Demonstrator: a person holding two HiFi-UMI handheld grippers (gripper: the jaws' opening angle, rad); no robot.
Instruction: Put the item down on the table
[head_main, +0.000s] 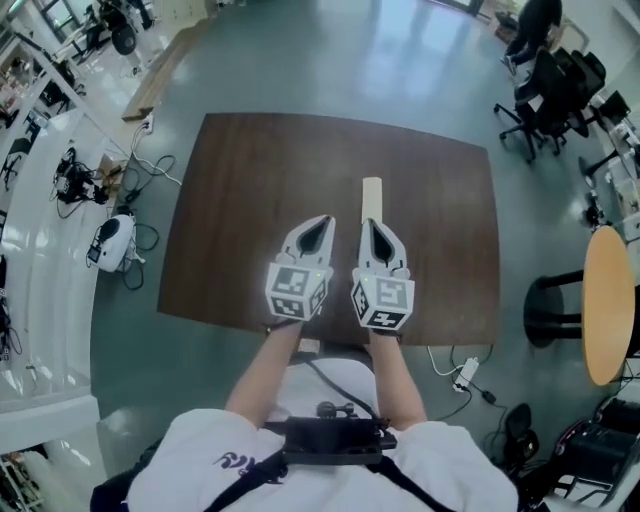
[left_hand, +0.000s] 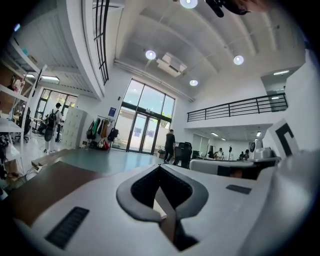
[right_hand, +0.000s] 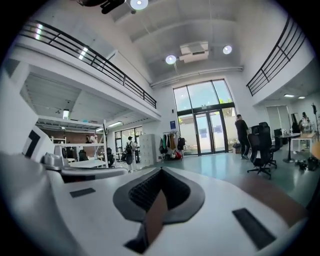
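Observation:
A pale, flat wooden stick (head_main: 372, 198) lies on the dark brown table (head_main: 250, 200), pointing away from me near the table's middle. My right gripper (head_main: 371, 224) hovers just short of the stick's near end with its jaws shut. In the right gripper view the tips (right_hand: 160, 171) meet with nothing between them, and the stick is out of sight there. My left gripper (head_main: 325, 221) is level beside it on the left, also shut and empty. Its tips (left_hand: 160, 169) meet in the left gripper view.
A round light-wood table (head_main: 608, 300) and a black stool (head_main: 555, 310) stand to the right. Office chairs (head_main: 550, 95) are at the far right. Cables and a white device (head_main: 112, 242) lie on the floor to the left. A power strip (head_main: 465, 372) sits below the table's near edge.

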